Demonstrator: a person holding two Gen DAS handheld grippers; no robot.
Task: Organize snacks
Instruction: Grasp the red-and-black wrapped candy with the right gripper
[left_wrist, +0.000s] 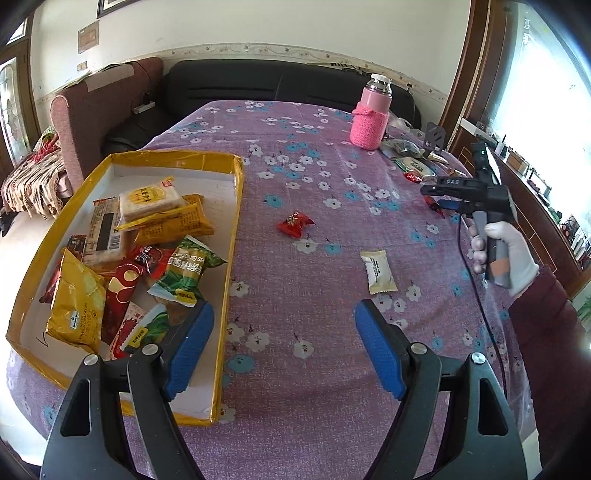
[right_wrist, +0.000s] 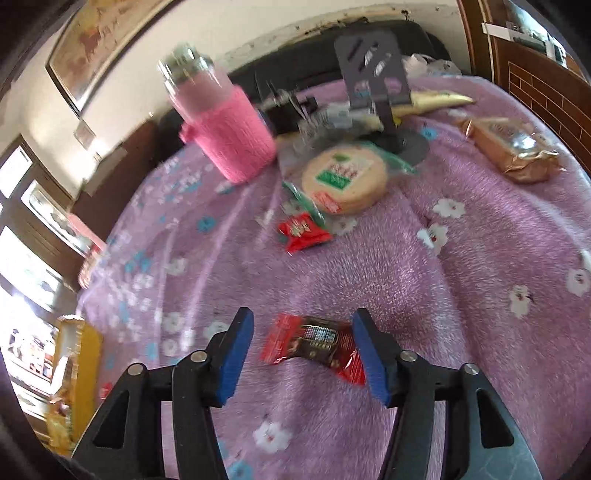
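right hand-held gripper (right_wrist: 303, 356) open around red snack packet (right_wrist: 314, 343)

L gripper (left_wrist: 284, 347) has its blue-padded jaws spread wide, nothing between them, angled down from above. R gripper (right_wrist: 303, 356) also has jaws apart (wrist view blurred), low and tilted down. In the left wrist view the R hand (left_wrist: 506, 254), white glove and dark red sleeve, grips the handle.
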